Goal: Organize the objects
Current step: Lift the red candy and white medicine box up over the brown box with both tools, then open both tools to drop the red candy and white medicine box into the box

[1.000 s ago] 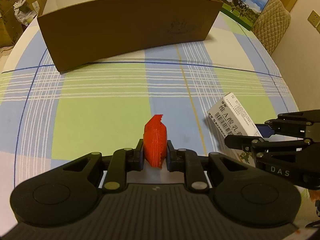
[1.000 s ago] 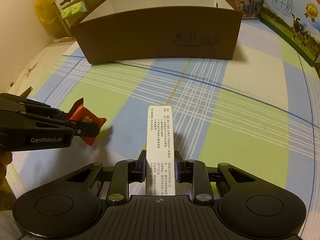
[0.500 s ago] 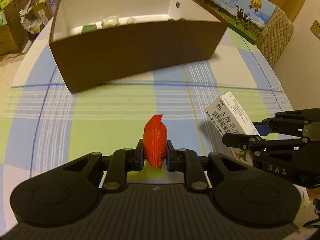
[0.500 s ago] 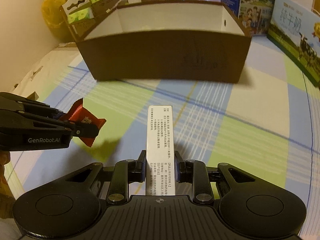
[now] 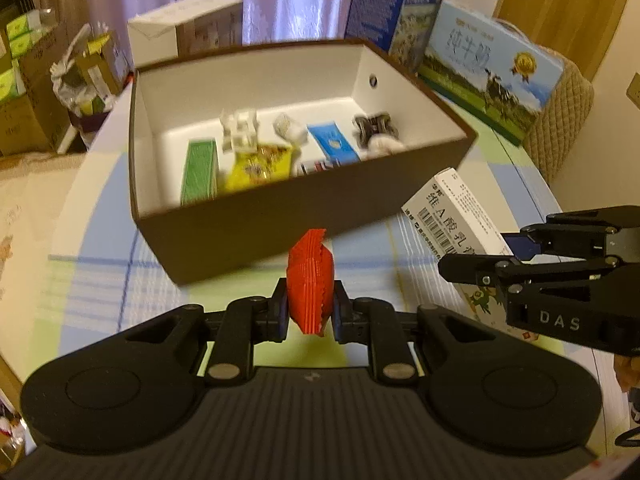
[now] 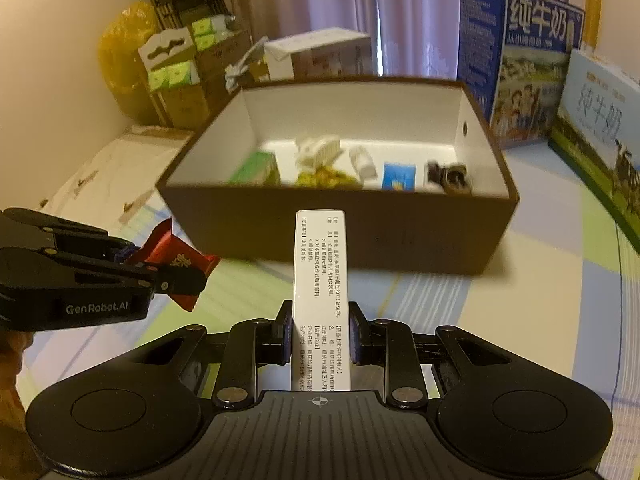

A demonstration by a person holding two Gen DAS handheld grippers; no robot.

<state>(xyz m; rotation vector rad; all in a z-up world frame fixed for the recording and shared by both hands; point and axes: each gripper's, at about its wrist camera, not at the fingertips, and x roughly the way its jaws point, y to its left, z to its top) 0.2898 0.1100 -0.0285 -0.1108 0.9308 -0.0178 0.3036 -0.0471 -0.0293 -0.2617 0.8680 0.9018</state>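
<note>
Left gripper (image 5: 310, 312): black, ribbed housing, round side discs, silver screws, blue pads; "GenRobot.AI" at frame left. Right gripper (image 6: 320, 332) alike; "DAS" at frame right.

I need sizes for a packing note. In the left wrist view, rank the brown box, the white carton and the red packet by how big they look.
1. brown box
2. white carton, partly hidden by the right gripper
3. red packet, though nearness to the camera enlarges it

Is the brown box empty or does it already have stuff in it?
Not empty. The open-topped brown box holds several items on its white floor, among them a green pack, a yellow packet and a blue packet.
</note>
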